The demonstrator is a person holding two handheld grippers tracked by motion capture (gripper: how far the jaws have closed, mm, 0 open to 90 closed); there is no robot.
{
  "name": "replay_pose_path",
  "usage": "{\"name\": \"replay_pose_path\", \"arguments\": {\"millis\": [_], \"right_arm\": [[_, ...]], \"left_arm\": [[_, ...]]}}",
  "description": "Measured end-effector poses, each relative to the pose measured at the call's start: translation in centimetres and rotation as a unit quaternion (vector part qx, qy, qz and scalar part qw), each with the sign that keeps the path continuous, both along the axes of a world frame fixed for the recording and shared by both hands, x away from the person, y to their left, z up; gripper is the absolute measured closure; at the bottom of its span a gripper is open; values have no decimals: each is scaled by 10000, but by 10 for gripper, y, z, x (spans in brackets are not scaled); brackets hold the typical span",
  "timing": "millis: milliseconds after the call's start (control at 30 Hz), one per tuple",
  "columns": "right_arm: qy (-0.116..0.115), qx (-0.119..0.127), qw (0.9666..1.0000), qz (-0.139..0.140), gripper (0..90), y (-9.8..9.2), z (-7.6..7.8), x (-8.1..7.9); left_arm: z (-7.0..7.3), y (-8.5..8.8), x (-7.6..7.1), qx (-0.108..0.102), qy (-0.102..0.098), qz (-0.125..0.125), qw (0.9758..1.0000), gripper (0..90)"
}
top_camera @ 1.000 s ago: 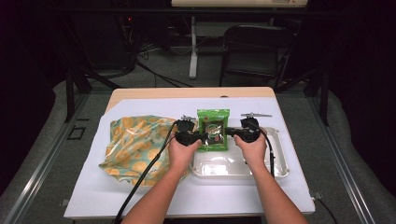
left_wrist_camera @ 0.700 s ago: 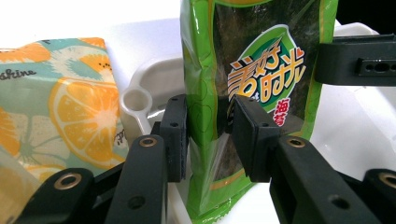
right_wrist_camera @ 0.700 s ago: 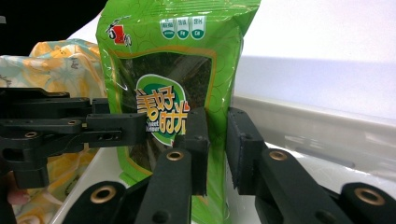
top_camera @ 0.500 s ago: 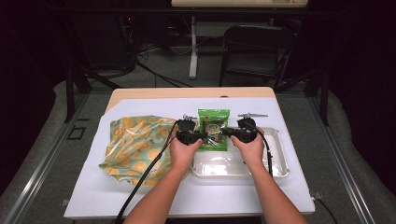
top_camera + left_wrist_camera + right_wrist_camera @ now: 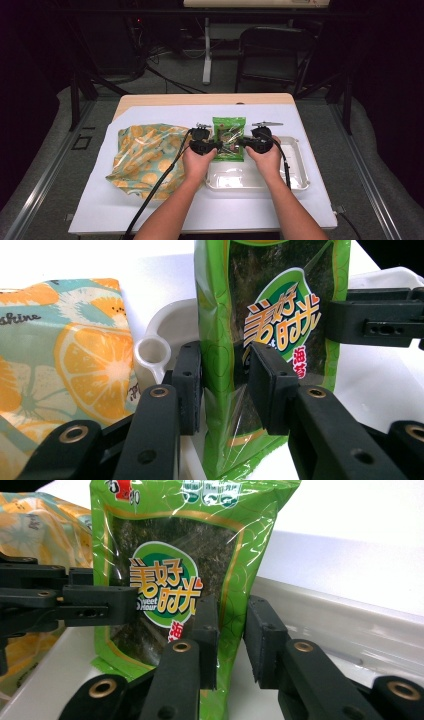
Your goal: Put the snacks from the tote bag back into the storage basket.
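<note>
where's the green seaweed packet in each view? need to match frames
High view: seaweed packet at centre, upright between both grippers, over the white tray's far left end.
Left gripper view: centre-right.
Right gripper view: centre-left.
Shared landmark: orange-print bag.

Your high view looks forward and down over the whole table from behind you, your two gripper views sit low and close, facing each other across the green packet, each catching the other's fingers.
</note>
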State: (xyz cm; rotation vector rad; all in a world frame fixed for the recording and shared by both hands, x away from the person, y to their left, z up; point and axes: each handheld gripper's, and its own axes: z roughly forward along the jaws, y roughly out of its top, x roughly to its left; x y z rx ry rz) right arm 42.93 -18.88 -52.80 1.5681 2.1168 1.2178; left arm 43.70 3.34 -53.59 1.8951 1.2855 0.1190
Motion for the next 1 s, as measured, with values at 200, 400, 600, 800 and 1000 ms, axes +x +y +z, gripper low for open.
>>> {"name": "replay_pose_path", "arguments": {"millis": [200,400,600,800,1000], "right_arm": [[72,-33,10000,12,757,0,-2,1],[122,-13,9999,-29,758,-1,-4,3],[187,26,9998,-34,761,-2,-6,4],[255,99,9996,-69,765,-2,-6,4],[320,173,9993,-127,772,-2,-7,4]], "left_arm": [[0,0,0,-12,5,7,10000,661],[0,0,0,-45,6,16,10000,655],[1,0,-1,-14,-36,16,10000,643],[1,0,-1,-16,-33,-6,10000,639],[3,1,-2,-4,-55,-21,10000,622]]}}
